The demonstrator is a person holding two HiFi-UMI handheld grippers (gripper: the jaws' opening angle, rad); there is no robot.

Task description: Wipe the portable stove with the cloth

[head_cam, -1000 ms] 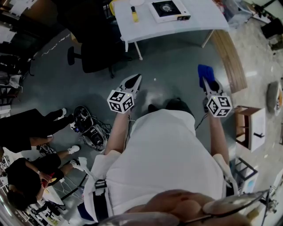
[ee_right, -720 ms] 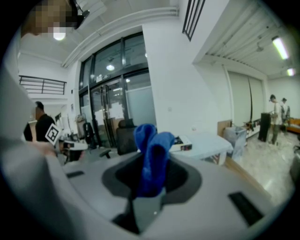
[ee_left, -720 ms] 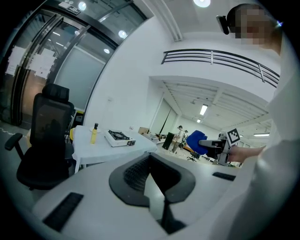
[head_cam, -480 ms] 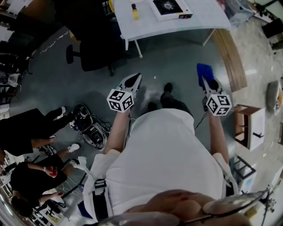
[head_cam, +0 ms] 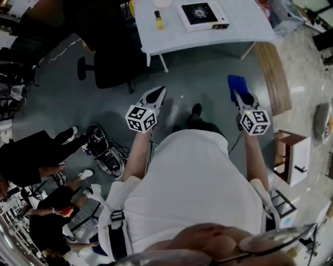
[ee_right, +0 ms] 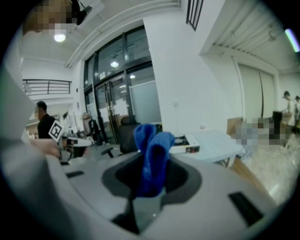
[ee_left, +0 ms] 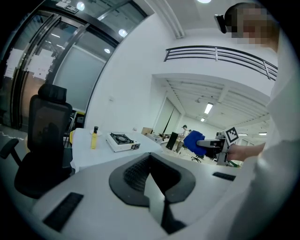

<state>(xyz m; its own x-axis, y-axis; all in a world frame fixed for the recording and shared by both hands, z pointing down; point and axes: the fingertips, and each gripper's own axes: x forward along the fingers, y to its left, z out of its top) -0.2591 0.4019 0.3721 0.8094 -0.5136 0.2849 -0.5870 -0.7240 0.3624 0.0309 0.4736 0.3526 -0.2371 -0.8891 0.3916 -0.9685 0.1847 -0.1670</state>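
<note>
The portable stove (head_cam: 203,14), white with a black burner top, lies on a white-covered table (head_cam: 244,23) at the top of the head view, well beyond both grippers. It also shows small in the left gripper view (ee_left: 122,139) and behind the cloth (ee_right: 185,143). My right gripper (head_cam: 238,89) is shut on a blue cloth (head_cam: 237,83), which stands up folded between the jaws (ee_right: 152,154). My left gripper (head_cam: 156,96) is held level beside it over the floor, jaws together and nothing in them (ee_left: 153,192).
A yellow bottle (head_cam: 157,20) stands on the table left of the stove. A black office chair (head_cam: 112,62) sits at the table's near left. A wooden bench (head_cam: 273,72) is at the right, with a cardboard box (head_cam: 294,156) below it. Cabled equipment (head_cam: 104,150) and seated people (head_cam: 31,150) are at the left.
The table and stove have slid lower in the head view as the person steps toward them. Both grippers keep their pose, with the cloth still held. The people at the left have shifted.
</note>
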